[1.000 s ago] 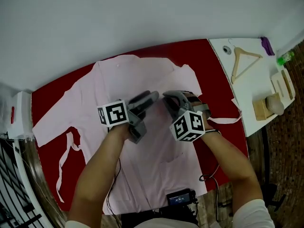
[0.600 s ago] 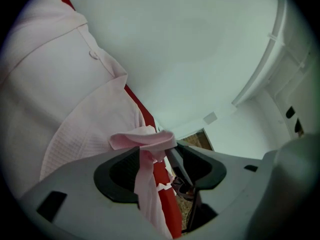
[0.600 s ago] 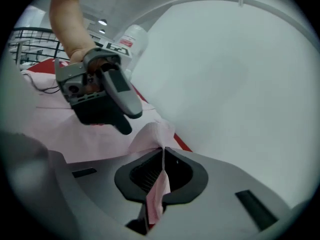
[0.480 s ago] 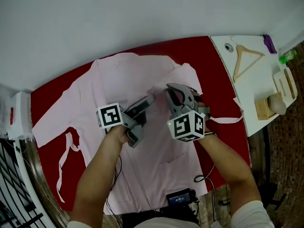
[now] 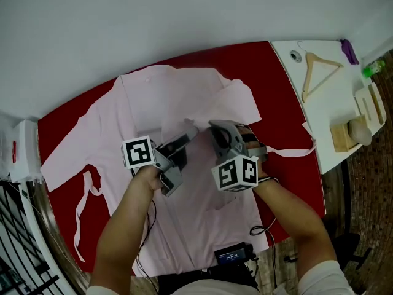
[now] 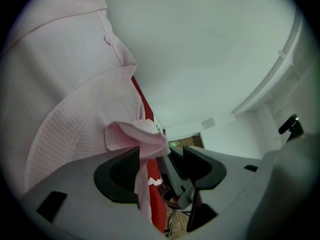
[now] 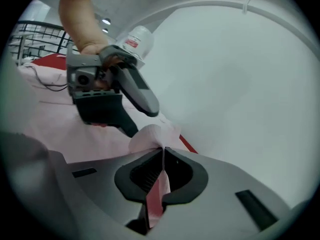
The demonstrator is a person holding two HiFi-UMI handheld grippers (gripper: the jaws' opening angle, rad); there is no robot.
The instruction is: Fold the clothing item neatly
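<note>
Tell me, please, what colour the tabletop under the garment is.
The flat tabletop is dark red, clearest in the head view.

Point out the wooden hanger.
Head view, upper right: the wooden hanger lies on the white side table, right of the red table bearing the pink garment.

I get soft, even light, faint shadows on the pink garment (image 5: 159, 97), and dark, fisheye-bent edges in both gripper views.
</note>
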